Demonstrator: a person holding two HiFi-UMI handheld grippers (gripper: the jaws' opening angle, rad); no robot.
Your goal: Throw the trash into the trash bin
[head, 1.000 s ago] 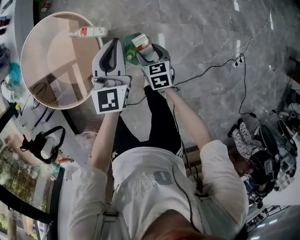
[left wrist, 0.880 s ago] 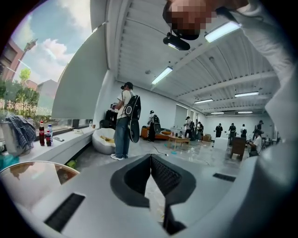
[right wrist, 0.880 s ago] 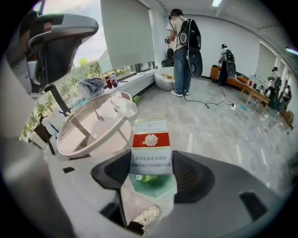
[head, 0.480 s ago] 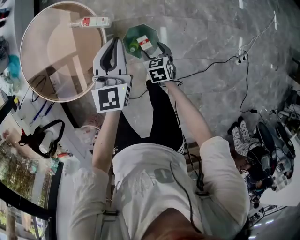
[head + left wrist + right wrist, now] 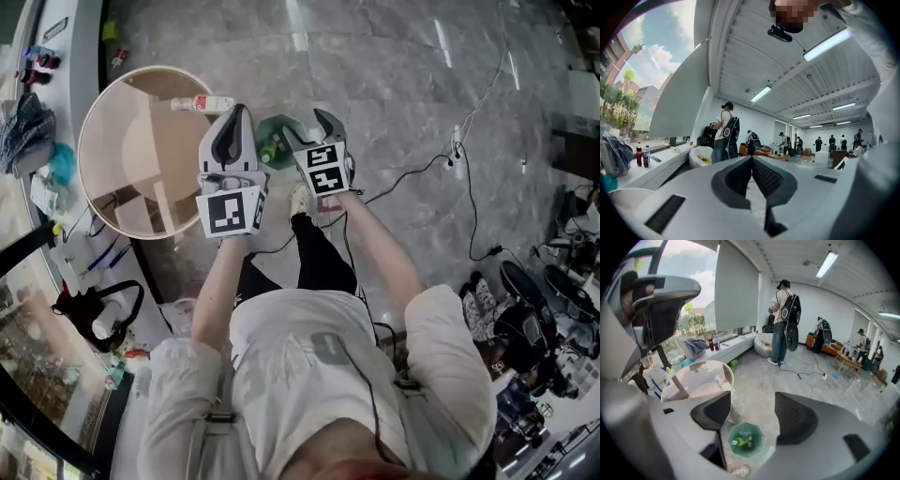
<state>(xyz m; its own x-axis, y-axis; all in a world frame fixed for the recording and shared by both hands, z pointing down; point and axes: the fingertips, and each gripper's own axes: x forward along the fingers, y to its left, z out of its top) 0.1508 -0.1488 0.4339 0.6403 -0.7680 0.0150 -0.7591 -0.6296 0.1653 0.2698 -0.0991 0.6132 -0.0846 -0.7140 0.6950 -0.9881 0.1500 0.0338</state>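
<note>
Trash in bin, one bottle to go.
My right claw [image 5: 752,401] hangs wide open and empty above the bin [image 5: 759,432], with the trash [image 5: 739,442] lying inside. Left claw [image 5: 236,114] clenched on nothing. Bottle [image 5: 202,104] on the table [image 5: 122,178] probably goes next.

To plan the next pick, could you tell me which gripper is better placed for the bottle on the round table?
Likely the left gripper: it is beside the bottle, though shut. The right gripper is open over the trash bin.
</note>
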